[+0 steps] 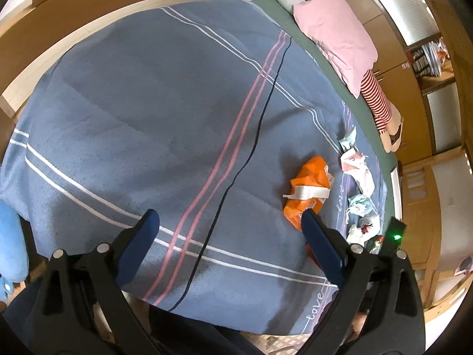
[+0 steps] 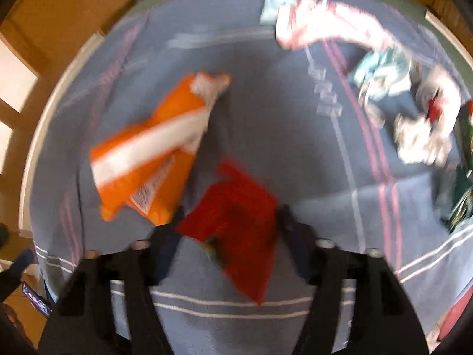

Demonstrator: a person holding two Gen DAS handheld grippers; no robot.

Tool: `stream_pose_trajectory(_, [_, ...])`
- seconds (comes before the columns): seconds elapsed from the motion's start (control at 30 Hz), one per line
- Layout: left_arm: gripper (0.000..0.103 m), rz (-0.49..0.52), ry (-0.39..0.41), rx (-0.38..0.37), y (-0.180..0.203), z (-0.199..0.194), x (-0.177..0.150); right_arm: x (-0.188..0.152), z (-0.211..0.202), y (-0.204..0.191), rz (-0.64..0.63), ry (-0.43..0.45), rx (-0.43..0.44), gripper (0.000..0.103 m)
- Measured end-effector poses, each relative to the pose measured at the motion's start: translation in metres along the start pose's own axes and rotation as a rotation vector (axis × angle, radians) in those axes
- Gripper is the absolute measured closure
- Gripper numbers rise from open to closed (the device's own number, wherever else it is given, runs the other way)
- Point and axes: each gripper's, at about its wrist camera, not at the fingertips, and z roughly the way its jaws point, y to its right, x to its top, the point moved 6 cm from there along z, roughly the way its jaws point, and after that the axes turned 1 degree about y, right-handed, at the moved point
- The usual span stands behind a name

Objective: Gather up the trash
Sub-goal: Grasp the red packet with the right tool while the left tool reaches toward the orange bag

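Observation:
A crumpled orange wrapper (image 1: 307,189) (image 2: 147,153) lies on the blue striped bedspread (image 1: 147,103). My left gripper (image 1: 229,216) hangs open above the bedspread with nothing between its fingers, and its right finger is just in front of the orange wrapper. A red packet (image 2: 236,222) lies right of the orange one, between the fingers of my right gripper (image 2: 230,219). That view is blurred, and the jaws seem to stand open around the packet. A sliver of the red packet (image 1: 308,248) shows behind the left gripper's right finger.
More trash lies near the bed's right side: pink-white tissues (image 1: 357,168) (image 2: 325,20), a teal scrap (image 2: 381,71), a white wad with red (image 2: 428,118) and a green wrapper (image 2: 462,189). A black cable (image 1: 254,148) crosses the bedspread. A pink pillow (image 1: 334,35) lies at the head.

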Motion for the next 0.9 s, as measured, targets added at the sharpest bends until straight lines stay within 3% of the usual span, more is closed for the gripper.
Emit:
stream_pose_trajectory(0.07, [0.007, 0.000, -0.007, 0.006, -0.001, 0.002, 0.000, -0.007, -0.007, 0.005, 0.028, 0.029, -0.038, 0.069])
stream_pose_trajectory(0.17, [0.007, 0.005, -0.011, 0.001, 0.002, 0.003, -0.001, -0.028, -0.032, 0.013, 0.199, 0.083, 0.003, 0.071])
stream_pose_trajectory(0.23, [0.007, 0.026, -0.007, 0.007, 0.007, 0.004, -0.001, -0.044, -0.051, 0.004, 0.249, 0.129, 0.037, 0.072])
stream_pose_trajectory(0.3, [0.007, 0.047, -0.008, 0.015, 0.011, 0.006, -0.003, -0.053, -0.093, 0.010, 0.340, 0.273, 0.019, 0.071])
stream_pose_trajectory(0.4, [0.007, 0.100, -0.014, 0.027, 0.022, 0.011, -0.005, -0.067, -0.110, 0.010, 0.402, 0.298, 0.081, 0.071])
stream_pose_trajectory(0.47, [0.007, 0.145, 0.007, 0.023, 0.036, 0.013, -0.001, -0.081, -0.119, 0.015, 0.428, 0.328, 0.059, 0.071])
stream_pose_trajectory(0.5, [0.006, 0.181, 0.025, 0.014, 0.049, 0.016, 0.004, -0.087, -0.118, 0.016, 0.440, 0.349, 0.030, 0.071])
stream_pose_trajectory(0.63, [0.004, 0.314, 0.065, -0.080, 0.094, 0.045, 0.012, -0.085, -0.114, 0.012, 0.520, 0.402, 0.074, 0.071])
stream_pose_trajectory(0.7, [0.004, 0.315, -0.002, -0.122, 0.103, 0.070, 0.005, -0.083, -0.113, 0.015, 0.523, 0.416, 0.084, 0.071])
stream_pose_trajectory(0.8, [0.004, 0.262, -0.098, -0.243, 0.113, 0.097, -0.005, -0.087, -0.114, 0.024, 0.553, 0.429, 0.094, 0.070])
stream_pose_trajectory(0.9, [0.004, 0.262, -0.110, -0.237, 0.116, 0.118, -0.007, -0.091, -0.115, 0.036, 0.599, 0.433, 0.114, 0.070])
